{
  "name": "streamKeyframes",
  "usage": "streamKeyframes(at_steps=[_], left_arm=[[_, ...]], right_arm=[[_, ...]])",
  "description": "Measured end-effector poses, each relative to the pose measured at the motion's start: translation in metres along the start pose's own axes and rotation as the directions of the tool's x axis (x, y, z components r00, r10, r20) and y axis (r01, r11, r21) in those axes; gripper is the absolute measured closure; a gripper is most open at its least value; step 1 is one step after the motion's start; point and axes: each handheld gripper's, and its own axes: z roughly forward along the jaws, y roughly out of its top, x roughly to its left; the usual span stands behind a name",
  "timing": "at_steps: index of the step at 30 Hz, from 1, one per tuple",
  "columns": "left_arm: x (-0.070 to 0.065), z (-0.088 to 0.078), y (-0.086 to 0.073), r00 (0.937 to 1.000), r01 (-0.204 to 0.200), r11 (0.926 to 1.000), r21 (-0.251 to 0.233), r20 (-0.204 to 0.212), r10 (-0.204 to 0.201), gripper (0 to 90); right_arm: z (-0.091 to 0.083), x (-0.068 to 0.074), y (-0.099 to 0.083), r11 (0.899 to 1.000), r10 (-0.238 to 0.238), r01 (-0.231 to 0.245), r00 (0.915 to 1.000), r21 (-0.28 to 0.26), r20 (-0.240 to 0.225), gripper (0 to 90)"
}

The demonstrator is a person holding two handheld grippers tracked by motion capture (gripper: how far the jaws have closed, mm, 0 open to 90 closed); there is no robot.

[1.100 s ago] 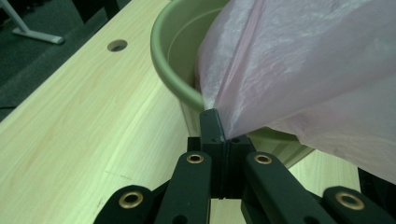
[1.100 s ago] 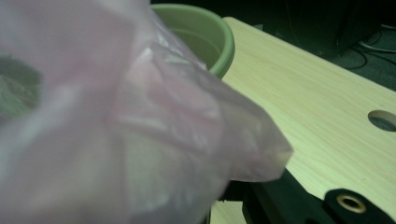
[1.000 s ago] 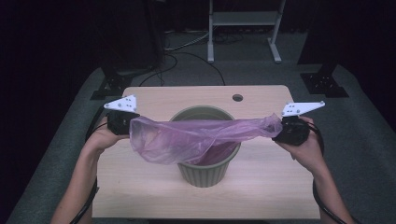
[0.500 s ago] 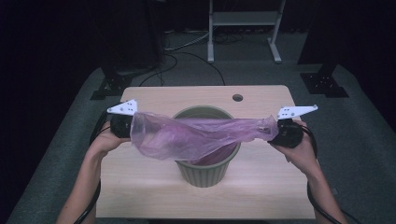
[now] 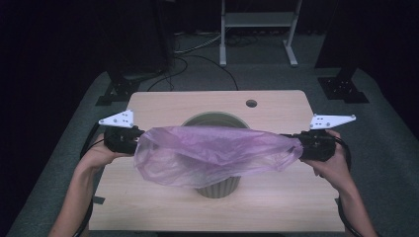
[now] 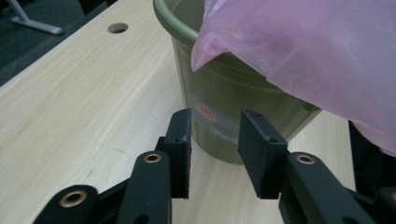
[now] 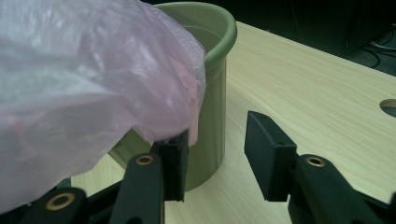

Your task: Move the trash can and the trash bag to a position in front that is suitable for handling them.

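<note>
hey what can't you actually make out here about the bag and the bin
- Inside of the green bin: in the high view the pink bag drapes over it.
- Bin label: left gripper view, print too small and blurred.
- Whether the bag touches the right gripper: right gripper view, film hides one jaw's tip.

light: lit table (image 5: 276,207), dark surroundings | sharpness: high view soft | near claws blurred

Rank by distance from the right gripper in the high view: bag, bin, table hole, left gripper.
1. Bag, at the right gripper.
2. Table hole, behind, leftward.
3. Bin, centre; close to the hole's distance.
4. Left gripper, far left.
</note>
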Motion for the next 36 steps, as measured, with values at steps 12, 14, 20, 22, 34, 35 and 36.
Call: streamKeyframes(at_steps=[12, 14, 20, 22, 34, 35, 36], left_arm=[[-0.010, -0.026, -0.007, 0.9997, 0.019, 0.9997, 0.012, -0.017, -0.019, 58.5], [-0.012, -0.032, -0.008, 0.9995, 0.021, 0.9997, 0.014, -0.026, -0.021, 57.4], [-0.020, -0.053, -0.003, 0.9990, 0.020, 0.9997, 0.010, -0.041, -0.020, 53.9], [-0.022, -0.058, 0.001, 0.9989, 0.017, 0.9998, 0.013, -0.045, -0.016, 53.2], [-0.028, -0.079, 0.025, 0.9983, 0.005, 0.9998, 0.018, -0.057, -0.004, 47.8], [-0.029, -0.080, 0.027, 0.9985, 0.005, 0.9998, 0.019, -0.055, -0.004, 47.2], [-0.029, -0.082, 0.030, 0.9986, 0.001, 0.9998, 0.021, -0.053, 0.000, 46.2]], right_arm=[[-0.024, -0.001, -0.010, 1.000, 0.011, -0.011, 0.9992, -0.006, 0.038, 54.7], [-0.032, 0.001, -0.010, 1.000, 0.013, -0.013, 0.9988, -0.012, 0.046, 54.2], [-0.055, 0.008, -0.005, 0.999, 0.000, 0.002, 0.9979, -0.033, 0.065, 52.2], [-0.062, 0.012, 0.000, 0.999, -0.012, 0.015, 0.9972, -0.038, 0.074, 51.3], [-0.080, 0.028, 0.035, 0.997, -0.064, 0.067, 0.9966, -0.048, 0.051, 47.4], [-0.080, 0.029, 0.038, 0.996, -0.071, 0.074, 0.9963, -0.047, 0.048, 46.9], [-0.080, 0.031, 0.040, 0.996, -0.076, 0.078, 0.9961, -0.046, 0.044, 46.8]])
